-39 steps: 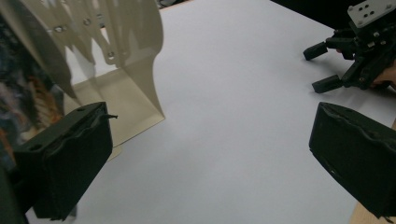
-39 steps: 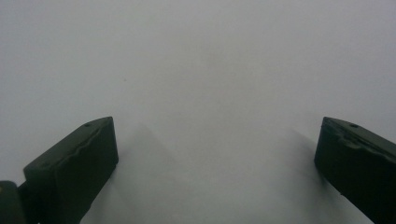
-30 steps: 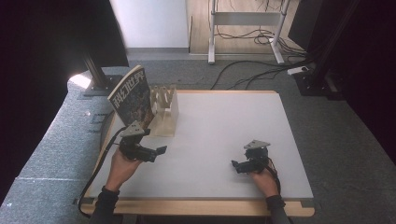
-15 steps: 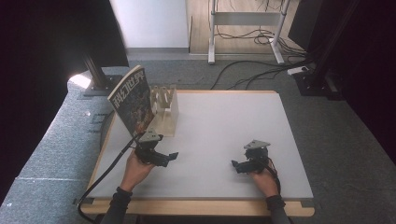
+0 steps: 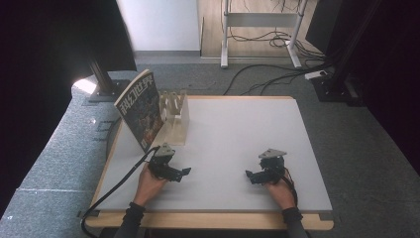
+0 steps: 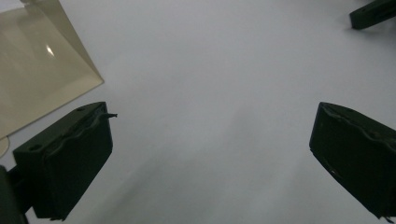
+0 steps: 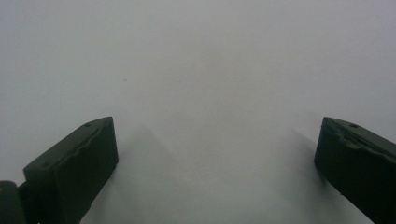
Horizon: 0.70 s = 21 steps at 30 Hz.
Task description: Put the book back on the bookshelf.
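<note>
The left gripper [image 5: 184,171] lay low over the table [image 5: 233,134], held in the person's left hand [image 5: 148,181], with its jaws spread wide and nothing between them. In the left gripper view the two black jaws stood far apart over bare white tabletop. Ahead of that gripper and off to its left stood the magazine [image 5: 140,109], upright and leaning, propped against the clear rack [image 5: 175,116]. Neither thing touched the gripper; the magazine's lower corner was near the grey plate on top of the gripper but apart from it. A pale, see-through corner of the rack [image 6: 42,70] showed just beyond the left jaw in the left gripper view, with a gap of tabletop between them.

The right gripper [image 5: 249,176] rested well apart from the left one, off to its right, in the person's right hand [image 5: 280,191]. Its jaws were likewise spread wide and held nothing, as the right gripper view showed over plain white surface. Its tips pointed toward the left gripper, and one dark tip of it [image 6: 371,13] appeared far off in the left gripper view. A black cable [image 5: 121,176] trailed from the left gripper back past the near edge of the table.
</note>
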### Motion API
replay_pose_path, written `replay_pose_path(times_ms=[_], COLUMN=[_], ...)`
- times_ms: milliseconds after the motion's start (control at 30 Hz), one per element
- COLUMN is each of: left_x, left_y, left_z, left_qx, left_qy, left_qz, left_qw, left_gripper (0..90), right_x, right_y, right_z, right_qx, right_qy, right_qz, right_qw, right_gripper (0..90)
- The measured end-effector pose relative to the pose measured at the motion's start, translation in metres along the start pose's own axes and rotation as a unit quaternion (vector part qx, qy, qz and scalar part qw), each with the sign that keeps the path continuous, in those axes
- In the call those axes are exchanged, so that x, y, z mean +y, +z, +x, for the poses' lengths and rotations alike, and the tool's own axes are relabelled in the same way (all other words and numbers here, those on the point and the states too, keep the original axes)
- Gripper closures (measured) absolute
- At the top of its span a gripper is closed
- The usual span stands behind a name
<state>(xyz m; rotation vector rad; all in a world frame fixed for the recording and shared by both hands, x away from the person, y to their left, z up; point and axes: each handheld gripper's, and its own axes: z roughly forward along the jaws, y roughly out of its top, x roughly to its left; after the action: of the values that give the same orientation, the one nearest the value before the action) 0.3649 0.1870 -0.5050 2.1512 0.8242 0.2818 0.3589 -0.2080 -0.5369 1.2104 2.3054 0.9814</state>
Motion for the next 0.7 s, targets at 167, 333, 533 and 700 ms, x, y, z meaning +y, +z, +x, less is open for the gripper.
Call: replay_pose_path(times_ms=[167, 333, 533, 700], left_x=[-0.009, -0.013, -0.013, -0.013], left_y=[0.011, 0.020, 0.022, 0.022], left_z=[0.002, 0.002, -0.003, -0.004], left_qx=[0.009, 0.011, 0.030, 0.032], left_qy=[-0.004, -0.004, 0.015, 0.015], left_qz=[0.022, 0.054, 0.066, 0.066], left_qw=[0.9997, 0.9985, 0.9973, 0.9972], left_gripper=[0.0, 0.0, 0.0, 0.0], right_x=[0.000, 0.000, 0.000, -0.001], right_y=[0.000, 0.000, 0.000, 0.000], right_z=[0.000, 0.000, 0.000, 0.000], right_qx=[0.000, 0.000, 0.000, -0.001], right_qy=[0.000, 0.000, 0.000, 0.000], right_qz=[0.000, 0.000, 0.000, -0.001], right_qw=[1.0000, 1.0000, 1.0000, 1.0000], right_gripper=[0.0, 0.0, 0.0, 0.0])
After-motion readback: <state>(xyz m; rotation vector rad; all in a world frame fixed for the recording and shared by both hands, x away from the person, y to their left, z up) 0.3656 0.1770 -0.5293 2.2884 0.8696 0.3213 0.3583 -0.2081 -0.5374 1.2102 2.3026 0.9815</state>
